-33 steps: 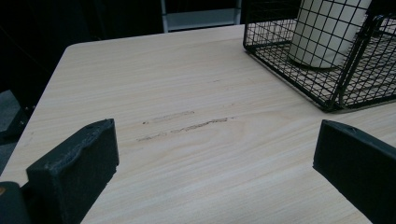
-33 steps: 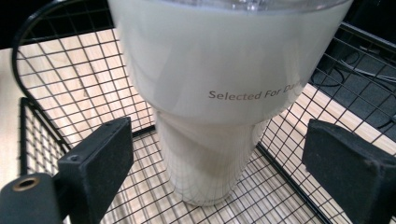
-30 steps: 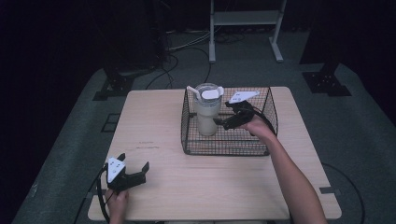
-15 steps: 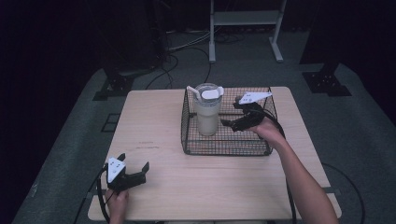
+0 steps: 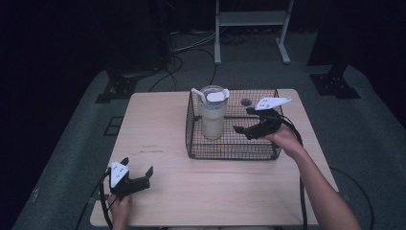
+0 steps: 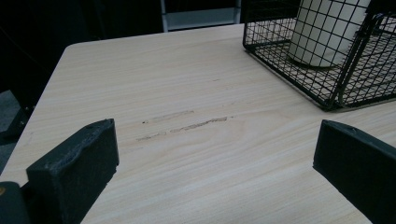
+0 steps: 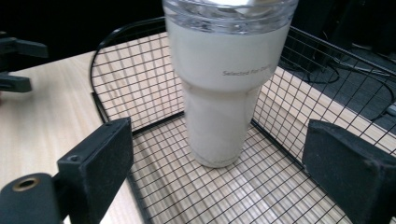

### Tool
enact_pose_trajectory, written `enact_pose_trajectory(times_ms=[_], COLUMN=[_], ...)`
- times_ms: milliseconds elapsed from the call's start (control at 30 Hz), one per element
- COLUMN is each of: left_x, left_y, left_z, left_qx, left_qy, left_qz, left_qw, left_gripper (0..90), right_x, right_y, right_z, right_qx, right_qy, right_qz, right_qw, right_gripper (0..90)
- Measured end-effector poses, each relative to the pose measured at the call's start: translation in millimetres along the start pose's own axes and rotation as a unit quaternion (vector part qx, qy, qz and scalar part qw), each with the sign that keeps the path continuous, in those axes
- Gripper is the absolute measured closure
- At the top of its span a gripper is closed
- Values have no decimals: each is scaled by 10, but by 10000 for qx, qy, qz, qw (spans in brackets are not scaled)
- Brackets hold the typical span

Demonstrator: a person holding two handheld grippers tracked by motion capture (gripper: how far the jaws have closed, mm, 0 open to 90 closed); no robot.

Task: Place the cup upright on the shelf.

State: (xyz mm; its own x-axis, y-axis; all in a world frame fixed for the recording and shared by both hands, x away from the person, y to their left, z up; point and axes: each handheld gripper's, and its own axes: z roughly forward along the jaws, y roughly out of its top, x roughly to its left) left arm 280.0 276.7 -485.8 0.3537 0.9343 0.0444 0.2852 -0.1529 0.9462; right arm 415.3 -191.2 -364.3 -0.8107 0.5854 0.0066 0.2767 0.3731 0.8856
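Both grippers (image 5: pixel 139 173) (image 5: pixel 245 120) wide apart, empty

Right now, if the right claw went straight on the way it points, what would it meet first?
Most likely the cream tumbler, which stands upright inside the wire basket. The right claw is open and aimed at it, with nothing in between, though the depth of the gap is hard to judge.

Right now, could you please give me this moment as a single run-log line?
right gripper: jaws open, inside wire basket, facing tumbler | tumbler: upright in basket, lid on, not gripped | left gripper: jaws open, empty, over table
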Motion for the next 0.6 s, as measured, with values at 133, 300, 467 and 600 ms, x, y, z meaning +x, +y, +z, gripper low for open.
enact_pose_trajectory(times_ms=[133, 300, 467, 600], left_x=[-1, -1, -2, -4], left_y=[0, 0, 0, -1], left_z=[4, 0, 3, 3], left_qx=[-3, 11, -2, 0], left_qy=[12, 10, 8, 8], left_qz=[6, 29, 12, 2], left_qw=[10000, 10000, 10000, 10000], left_gripper=[0, 0, 0, 0], right_x=[67, 125, 137, 171], right_y=[-7, -42, -134, -212], right_z=[-94, -154, -217, -287], right_qx=[-176, -112, -62, -81], right_qy=[255, 290, 267, 249], right_qz=[128, 65, 54, 52], right_qw=[9994, 9995, 9996, 9996], right_gripper=[83, 83, 83, 83])
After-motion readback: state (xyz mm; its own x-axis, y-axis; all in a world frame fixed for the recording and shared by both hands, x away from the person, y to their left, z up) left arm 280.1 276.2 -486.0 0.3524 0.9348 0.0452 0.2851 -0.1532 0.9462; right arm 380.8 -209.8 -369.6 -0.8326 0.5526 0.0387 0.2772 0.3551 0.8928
